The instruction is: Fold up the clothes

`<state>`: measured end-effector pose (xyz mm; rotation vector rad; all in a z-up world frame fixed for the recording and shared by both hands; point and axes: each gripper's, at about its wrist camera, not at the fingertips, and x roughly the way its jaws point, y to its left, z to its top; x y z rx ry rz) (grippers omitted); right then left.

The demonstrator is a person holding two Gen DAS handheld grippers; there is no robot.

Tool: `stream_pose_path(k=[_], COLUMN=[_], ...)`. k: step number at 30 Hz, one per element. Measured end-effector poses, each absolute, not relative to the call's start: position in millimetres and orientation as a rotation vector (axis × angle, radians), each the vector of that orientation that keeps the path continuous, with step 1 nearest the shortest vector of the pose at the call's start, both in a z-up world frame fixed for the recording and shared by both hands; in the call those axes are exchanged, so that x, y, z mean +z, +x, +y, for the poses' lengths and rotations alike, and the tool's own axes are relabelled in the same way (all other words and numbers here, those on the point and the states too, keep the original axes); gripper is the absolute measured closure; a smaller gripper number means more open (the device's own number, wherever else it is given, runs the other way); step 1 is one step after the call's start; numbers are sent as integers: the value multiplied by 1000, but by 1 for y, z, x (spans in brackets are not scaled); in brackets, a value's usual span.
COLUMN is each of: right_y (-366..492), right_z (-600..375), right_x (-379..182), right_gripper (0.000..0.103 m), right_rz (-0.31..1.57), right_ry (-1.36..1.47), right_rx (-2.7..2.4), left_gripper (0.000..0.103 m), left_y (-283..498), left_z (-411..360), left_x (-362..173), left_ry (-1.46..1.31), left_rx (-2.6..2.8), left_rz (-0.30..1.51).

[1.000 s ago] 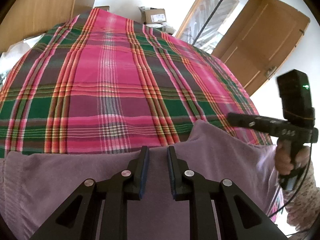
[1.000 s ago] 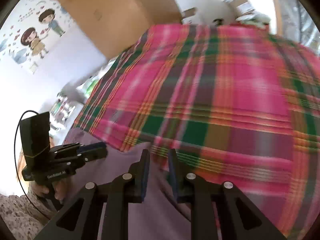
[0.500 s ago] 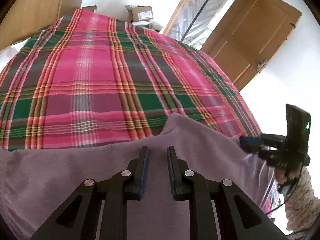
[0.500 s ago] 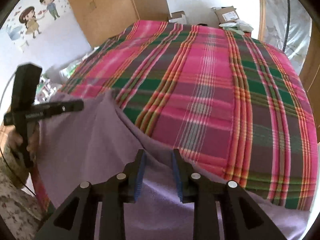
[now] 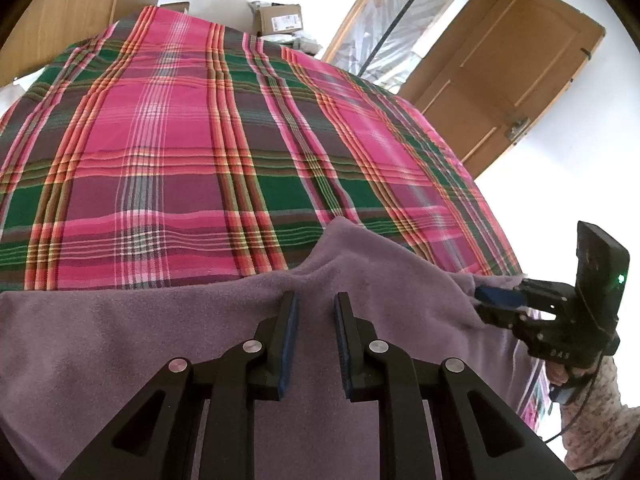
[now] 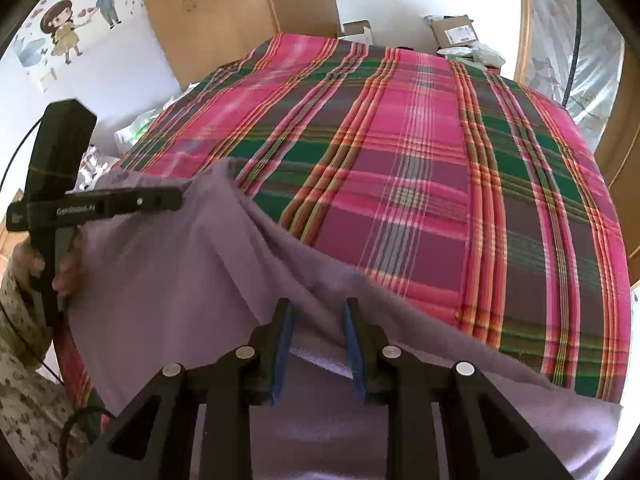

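Plaid bedspread (image 5: 192, 152) filling upper frame; purple fleece garment (image 5: 140, 340) hanging lower frame, long axis spanning left gripper (image 5: 314, 312) and right gripper (image 6: 316, 316), both pinching its upper edge.

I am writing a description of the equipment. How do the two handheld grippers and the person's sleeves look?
Both the left gripper and right gripper are black, with silver bolts and blue pads. Each has a pistol-like handle, a boxy top block and a thin black cable; one shows a green light. The sleeve has a floral print.

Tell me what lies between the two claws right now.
Only the purple fleece garment, stretched from the left claw to the right claw, shown in the right wrist view.
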<state>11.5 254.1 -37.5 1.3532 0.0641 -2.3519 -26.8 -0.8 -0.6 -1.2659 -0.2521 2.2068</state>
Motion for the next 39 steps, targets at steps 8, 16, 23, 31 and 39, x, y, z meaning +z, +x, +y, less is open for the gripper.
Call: stream_pose_path(k=[8, 16, 23, 31, 39], right_y=[15, -9, -15, 25, 65], right_z=[251, 259, 272, 300, 342], right_x=[-30, -33, -38, -19, -39], right_gripper=[100, 100, 90, 81, 80], right_rz=[121, 59, -34, -71, -110], right_ry=[1307, 1307, 1357, 1305, 1383], right_rx=[-2395, -2513, -2523, -2714, -2957], left_gripper=[84, 84, 84, 84, 84], left_y=[-27, -27, -28, -17, 7], left_z=[-1, -1, -2, -22, -62], left_x=[0, -1, -1, 2, -4], left_ry=[-1267, -1262, -1259, -1258, -1283], left_rx=[2212, 2219, 2223, 2284, 2367], left_rz=[-249, -252, -252, -283, -346])
